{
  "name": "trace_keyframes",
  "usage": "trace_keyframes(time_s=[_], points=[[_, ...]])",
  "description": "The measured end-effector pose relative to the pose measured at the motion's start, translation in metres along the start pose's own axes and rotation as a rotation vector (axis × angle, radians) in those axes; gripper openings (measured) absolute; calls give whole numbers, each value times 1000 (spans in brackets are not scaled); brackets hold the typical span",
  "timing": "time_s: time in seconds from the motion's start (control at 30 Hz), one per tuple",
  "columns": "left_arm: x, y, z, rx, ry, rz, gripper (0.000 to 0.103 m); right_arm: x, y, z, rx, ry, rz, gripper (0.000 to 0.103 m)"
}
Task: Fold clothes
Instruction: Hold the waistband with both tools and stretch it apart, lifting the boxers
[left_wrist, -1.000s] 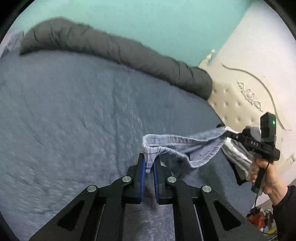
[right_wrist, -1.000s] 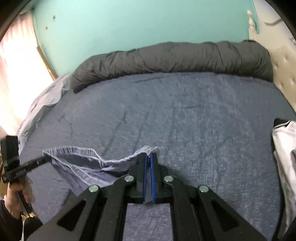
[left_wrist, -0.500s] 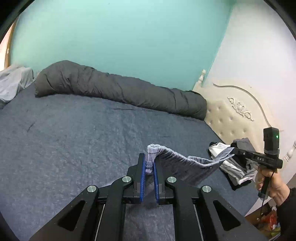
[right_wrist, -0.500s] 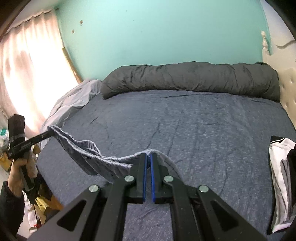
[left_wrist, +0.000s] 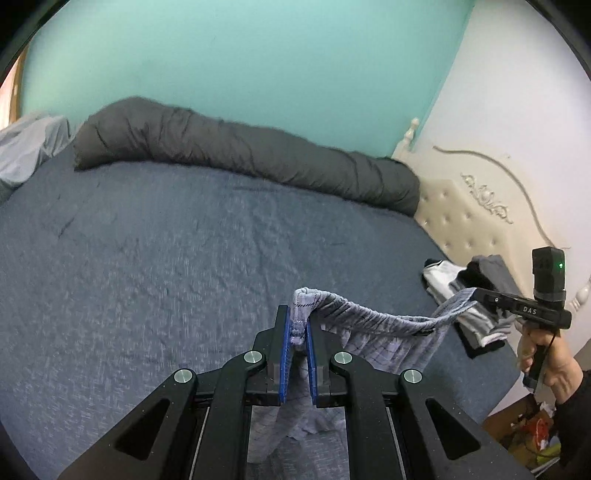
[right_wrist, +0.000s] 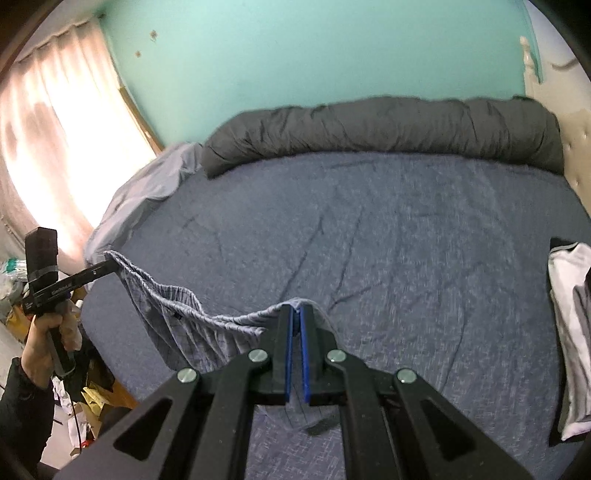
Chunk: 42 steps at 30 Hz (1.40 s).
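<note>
Grey-blue checked shorts (left_wrist: 384, 325) hang in the air above the bed, their waistband stretched between my two grippers. My left gripper (left_wrist: 296, 314) is shut on one end of the waistband, and fabric droops between and below its blue pads. My right gripper (right_wrist: 295, 310) is shut on the other end of the shorts (right_wrist: 177, 314). In the left wrist view the right gripper (left_wrist: 476, 295) shows at the right, held by a hand (left_wrist: 546, 354). The left gripper (right_wrist: 109, 264) appears at the left of the right wrist view, with a hand (right_wrist: 48, 332) on its handle.
The bed (left_wrist: 147, 258) has a wide blue-grey cover. A rolled dark grey duvet (left_wrist: 240, 155) lies along its far side. A pile of white and grey clothes (left_wrist: 439, 280) sits by the cream headboard (left_wrist: 461, 221). A light grey sheet (right_wrist: 147, 192) and floor clutter (right_wrist: 85, 398) are near the curtain (right_wrist: 55, 129).
Both grippers have risen from just above the bed cover, carrying the shorts up with them. The waistband stays stretched between them and both grips are unchanged.
</note>
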<state>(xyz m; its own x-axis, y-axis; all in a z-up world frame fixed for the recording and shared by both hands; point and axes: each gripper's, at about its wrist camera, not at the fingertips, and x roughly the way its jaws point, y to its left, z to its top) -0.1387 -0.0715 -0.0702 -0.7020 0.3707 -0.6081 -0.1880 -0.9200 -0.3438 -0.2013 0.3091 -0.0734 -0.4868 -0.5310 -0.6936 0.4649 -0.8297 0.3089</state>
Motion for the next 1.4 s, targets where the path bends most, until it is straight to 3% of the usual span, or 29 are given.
trace_keyframes(time_s=[0.23, 0.53, 0.8, 1.03, 1.1, 1.17, 1.2, 1.27, 1.4], points=[[93, 37, -4, -29, 116, 44, 8, 86, -48, 4, 88, 75, -31, 3], [202, 70, 9, -22, 203, 86, 8, 191, -111, 33, 149, 142, -79, 3], [279, 98, -2, -32, 304, 130, 8, 255, -148, 18, 180, 218, -122, 3], [294, 109, -19, -46, 330, 139, 9, 261, -167, -8, 241, 171, -74, 4], [291, 111, -21, -53, 328, 140, 10, 258, -168, -10, 250, 154, -60, 10], [288, 113, -22, -61, 326, 142, 13, 256, -170, -10, 275, 140, -40, 42], [287, 114, -22, -64, 324, 143, 14, 255, -171, -10, 287, 133, -30, 45], [278, 114, -19, -69, 306, 147, 28, 254, -165, -9, 266, 140, -26, 45], [271, 113, -15, -57, 298, 156, 32, 254, -152, -9, 210, 154, -28, 45]])
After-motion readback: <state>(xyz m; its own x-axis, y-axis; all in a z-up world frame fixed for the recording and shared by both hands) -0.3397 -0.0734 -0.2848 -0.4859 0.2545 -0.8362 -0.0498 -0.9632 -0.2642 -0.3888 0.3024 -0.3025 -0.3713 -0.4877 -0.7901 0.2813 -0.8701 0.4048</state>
